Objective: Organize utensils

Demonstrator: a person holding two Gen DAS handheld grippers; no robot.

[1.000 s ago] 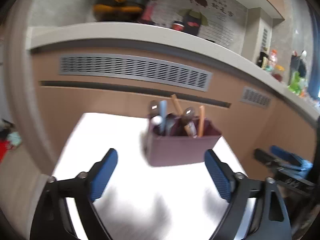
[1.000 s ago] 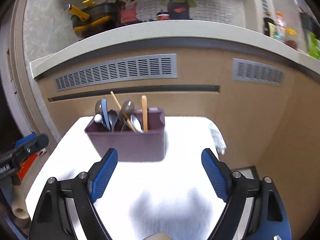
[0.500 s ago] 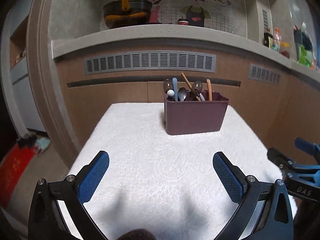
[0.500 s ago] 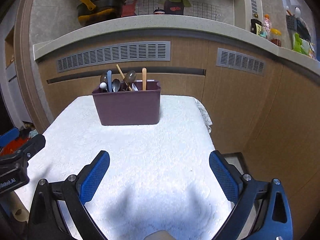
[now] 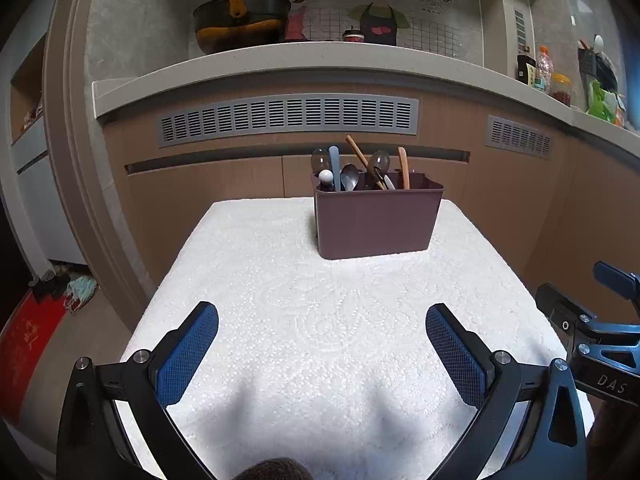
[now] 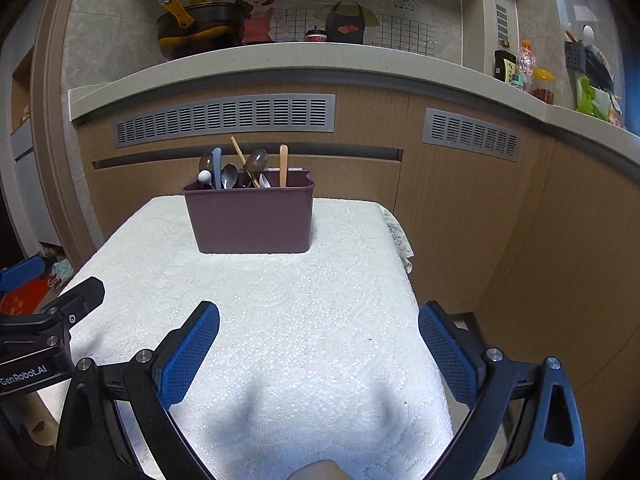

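Observation:
A dark maroon utensil holder (image 5: 378,220) stands upright near the far edge of a table under a white textured cloth (image 5: 280,280). In it stand several utensils: metal spoons (image 5: 378,162), a light blue handle (image 5: 334,166), a slanted wooden chopstick (image 5: 356,150) and a wooden handle (image 5: 404,166). My left gripper (image 5: 322,312) hangs open over the near part of the cloth, well short of the holder, nothing between its blue pads. In the right wrist view the holder (image 6: 252,220) sits ahead and slightly left. My right gripper (image 6: 319,310) is open and empty too.
Behind the table runs a brown cabinet front with grey vent grilles (image 5: 288,116) under a counter carrying a black and yellow pot (image 5: 240,20). The cloth's right edge (image 6: 404,248) drops off beside the cabinet. Clutter lies on the floor at left (image 5: 60,288).
Both grippers drew back from the holder, which now looks smaller and farther off. Their jaws spread a little wider in the first half second. Little has moved since.

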